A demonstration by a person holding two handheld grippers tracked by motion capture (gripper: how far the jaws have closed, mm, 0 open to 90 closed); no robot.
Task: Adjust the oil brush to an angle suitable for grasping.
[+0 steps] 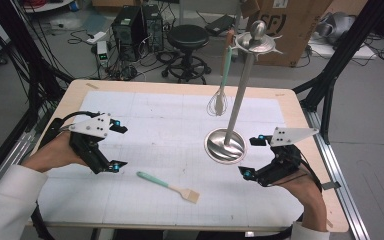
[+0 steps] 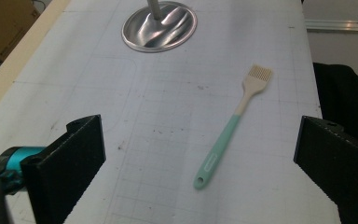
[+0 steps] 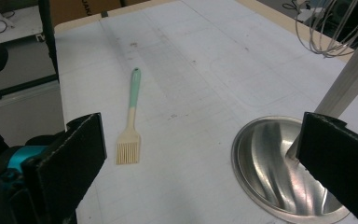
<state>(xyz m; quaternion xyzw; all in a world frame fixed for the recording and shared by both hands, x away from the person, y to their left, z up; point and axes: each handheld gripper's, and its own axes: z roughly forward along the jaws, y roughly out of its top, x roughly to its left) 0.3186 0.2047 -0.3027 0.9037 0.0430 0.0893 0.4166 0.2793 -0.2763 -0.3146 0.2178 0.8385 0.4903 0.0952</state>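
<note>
Both grippers gape empty — left gripper [image 1: 111, 145] nearer the brush [image 2: 228, 131], whose handle end points at it, bristles toward the stand [image 1: 225, 145].

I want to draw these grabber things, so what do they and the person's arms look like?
Each gripper, left gripper and right gripper, is black, with two flat black jaws, bright blue bits near the tips, and a pale three-cornered plate with dark dots on top. Black cables trail back from them. The person wears white sleeves.
</note>
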